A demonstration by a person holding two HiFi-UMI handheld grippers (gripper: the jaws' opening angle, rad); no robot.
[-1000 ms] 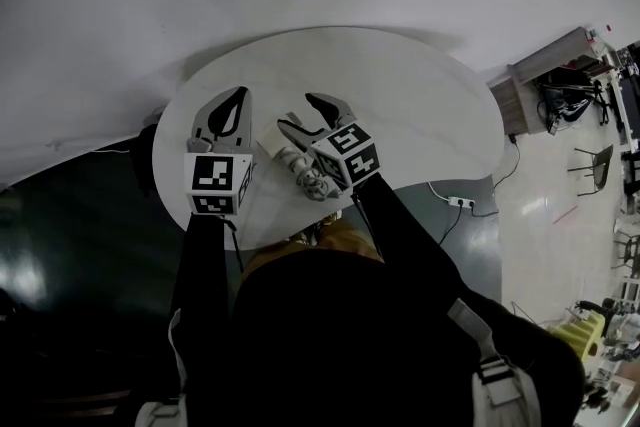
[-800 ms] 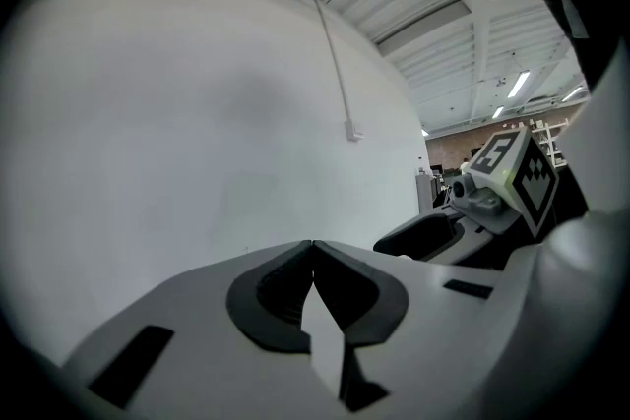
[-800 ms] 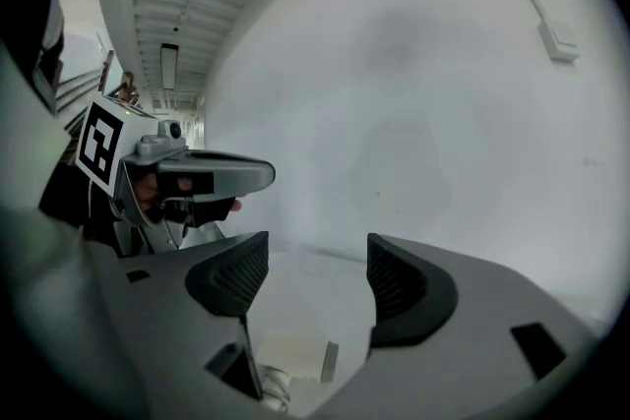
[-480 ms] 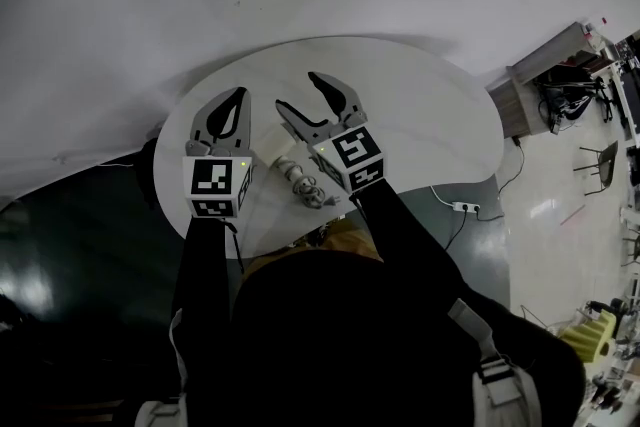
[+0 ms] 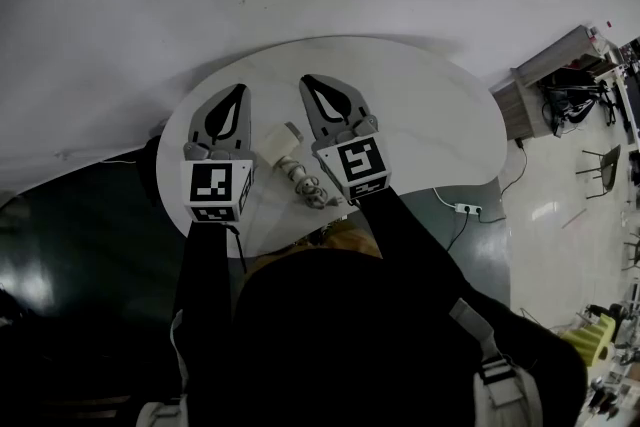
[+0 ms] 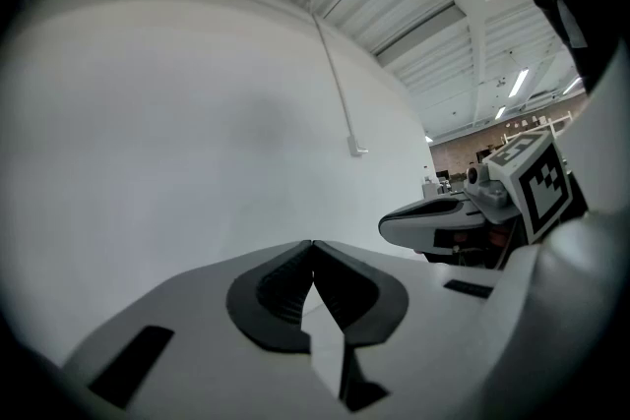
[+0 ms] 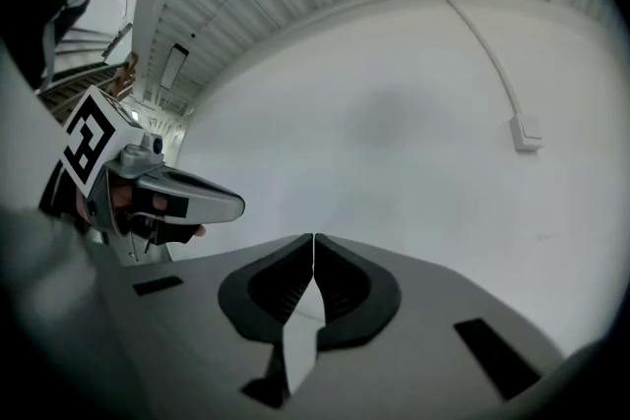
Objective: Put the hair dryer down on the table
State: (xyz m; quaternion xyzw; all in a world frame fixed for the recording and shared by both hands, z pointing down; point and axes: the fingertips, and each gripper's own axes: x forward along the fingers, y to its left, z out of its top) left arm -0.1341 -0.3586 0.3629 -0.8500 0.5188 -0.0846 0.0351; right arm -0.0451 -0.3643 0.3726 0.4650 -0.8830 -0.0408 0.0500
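Note:
In the head view a white hair dryer (image 5: pixel 283 146) lies on the round white table (image 5: pixel 420 115), its coiled cord (image 5: pixel 308 187) bunched toward the near edge. It rests between the two grippers and neither touches it. My left gripper (image 5: pixel 238 89) hovers to its left with the jaws together and nothing in them. On its right, my right gripper (image 5: pixel 304 80) is shut and empty. In the left gripper view the jaws (image 6: pixel 313 244) meet against a bare white wall, with the right gripper (image 6: pixel 443 221) alongside. The right gripper view shows its jaws (image 7: pixel 313 236) touching.
The person's dark sleeves and body cover the near table edge. On the floor at the right are a power strip (image 5: pixel 462 203) with a cable, a low cabinet (image 5: pixel 545 75) and a chair (image 5: pixel 597 165). A white wall lies beyond the table.
The right gripper, wide open around the hair dryer a second ago, has drawn up and away and its jaws have come together. The hair dryer stays on the table. The left gripper barely moved.

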